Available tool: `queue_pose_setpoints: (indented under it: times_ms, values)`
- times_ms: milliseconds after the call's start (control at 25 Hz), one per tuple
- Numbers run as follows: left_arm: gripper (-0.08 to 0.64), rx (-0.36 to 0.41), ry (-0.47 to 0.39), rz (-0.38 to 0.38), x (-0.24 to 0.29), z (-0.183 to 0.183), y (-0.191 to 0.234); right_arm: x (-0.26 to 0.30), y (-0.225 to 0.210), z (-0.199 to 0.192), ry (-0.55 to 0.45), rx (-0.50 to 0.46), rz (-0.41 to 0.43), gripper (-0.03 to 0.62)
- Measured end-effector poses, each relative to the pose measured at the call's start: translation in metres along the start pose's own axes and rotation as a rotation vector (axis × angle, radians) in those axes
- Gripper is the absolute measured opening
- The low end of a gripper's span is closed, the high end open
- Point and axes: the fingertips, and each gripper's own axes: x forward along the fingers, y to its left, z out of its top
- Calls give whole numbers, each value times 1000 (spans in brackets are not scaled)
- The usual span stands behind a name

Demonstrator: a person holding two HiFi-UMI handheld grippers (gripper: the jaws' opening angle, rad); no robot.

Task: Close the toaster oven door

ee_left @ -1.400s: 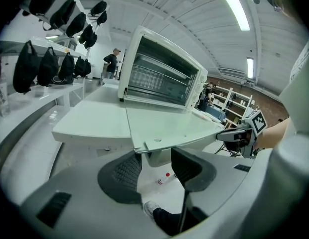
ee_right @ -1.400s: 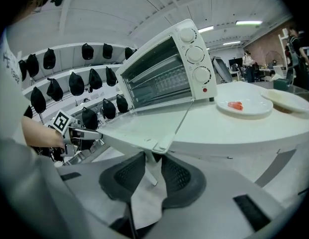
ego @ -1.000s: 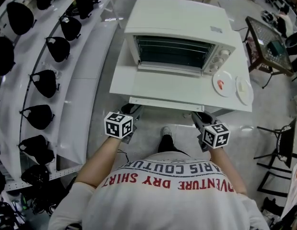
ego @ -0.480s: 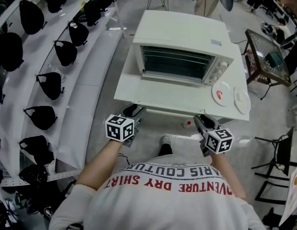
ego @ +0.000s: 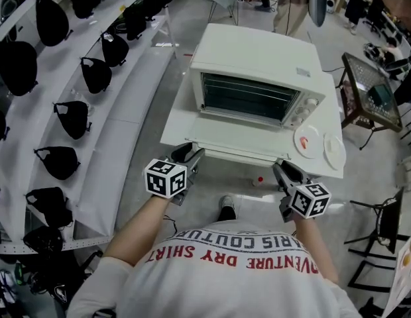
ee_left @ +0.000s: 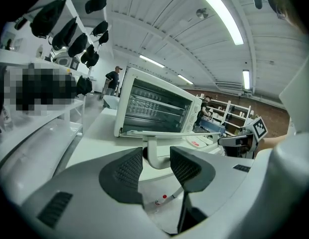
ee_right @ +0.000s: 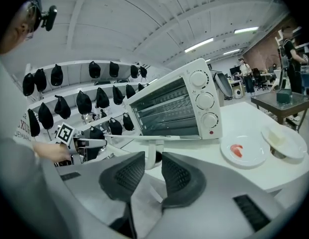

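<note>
A white toaster oven (ego: 258,65) stands on a white table (ego: 179,128), its glass door (ego: 238,140) swung down and out toward me. The door's white handle (ego: 235,156) runs along the front edge. My left gripper (ego: 191,153) holds the handle's left end; in the left gripper view the handle post (ee_left: 153,156) sits between its pads, left gripper (ee_left: 157,166). My right gripper (ego: 285,171) is at the handle's right end, and in the right gripper view the handle post (ee_right: 150,153) fills the gap between the jaws of the right gripper (ee_right: 153,171).
Two white plates (ego: 307,140) (ego: 336,150) lie on the table right of the oven, one with a red bit on it. Curved white shelves with dark caps (ego: 73,118) run along the left. A small side table (ego: 371,91) stands at right. A marker (ego: 259,180) lies on the floor.
Both grippers have risen together with the handle, and the door's front edge has come up with them. The oven now sits higher and farther in the head view.
</note>
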Motion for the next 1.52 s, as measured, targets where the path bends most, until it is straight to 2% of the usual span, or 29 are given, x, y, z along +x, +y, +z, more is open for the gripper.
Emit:
queue_pose_setpoints:
  times_ms: [440, 1000, 1160, 1520]
  values:
    - [190, 42, -40, -4, -1, 39, -4, -1, 2, 38, -49, -36, 0, 117]
    - [190, 10, -130, -26, 9, 96, 0, 6, -2, 97, -142, -64, 3, 118]
    - [190, 18, -146, -32, 15, 113, 1, 9, -6, 113, -167, -52, 15, 118]
    - [190, -18, -187, -57, 30, 146, 9, 21, -15, 148, -219, -35, 29, 118]
